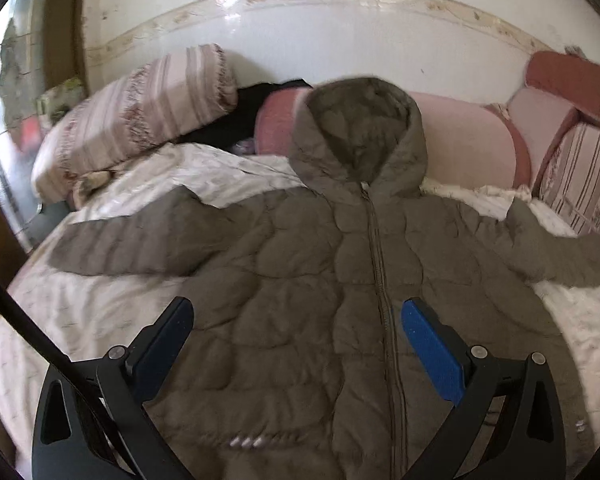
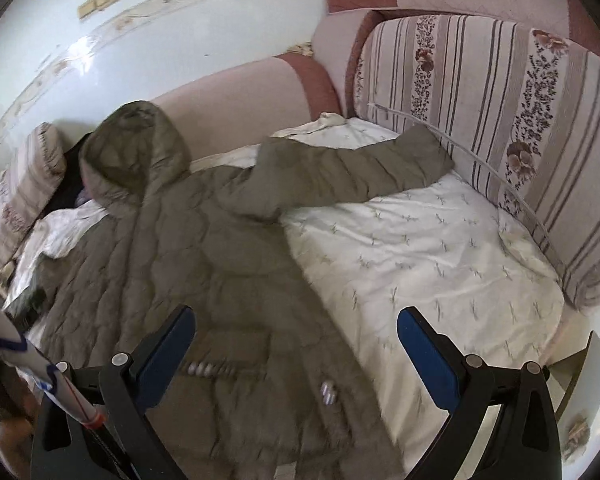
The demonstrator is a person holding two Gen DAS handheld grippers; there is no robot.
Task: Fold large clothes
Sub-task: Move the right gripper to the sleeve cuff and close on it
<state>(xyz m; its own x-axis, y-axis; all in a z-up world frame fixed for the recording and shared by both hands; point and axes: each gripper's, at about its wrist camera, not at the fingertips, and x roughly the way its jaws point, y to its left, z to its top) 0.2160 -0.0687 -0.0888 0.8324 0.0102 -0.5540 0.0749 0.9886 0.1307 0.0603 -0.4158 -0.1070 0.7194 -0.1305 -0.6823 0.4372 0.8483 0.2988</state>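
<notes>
An olive quilted hooded jacket (image 1: 308,280) lies face up on the white bed cover (image 1: 80,312), zipped, with both sleeves spread sideways. My left gripper (image 1: 296,312) hovers open above the jacket's lower front, nothing between its fingers. In the right wrist view the same jacket (image 2: 204,264) fills the left half, its sleeve (image 2: 352,172) reaching toward the striped cushion. My right gripper (image 2: 296,320) hangs open over the jacket's lower right edge and the bed cover (image 2: 440,248), holding nothing.
A striped pillow (image 1: 140,120) and dark clothing (image 1: 240,116) lie at the bed's far left. Pink bolsters (image 1: 468,140) line the wall. A striped floral cushion (image 2: 500,128) borders the right side. A strap and a white pole (image 2: 40,364) cross the lower left.
</notes>
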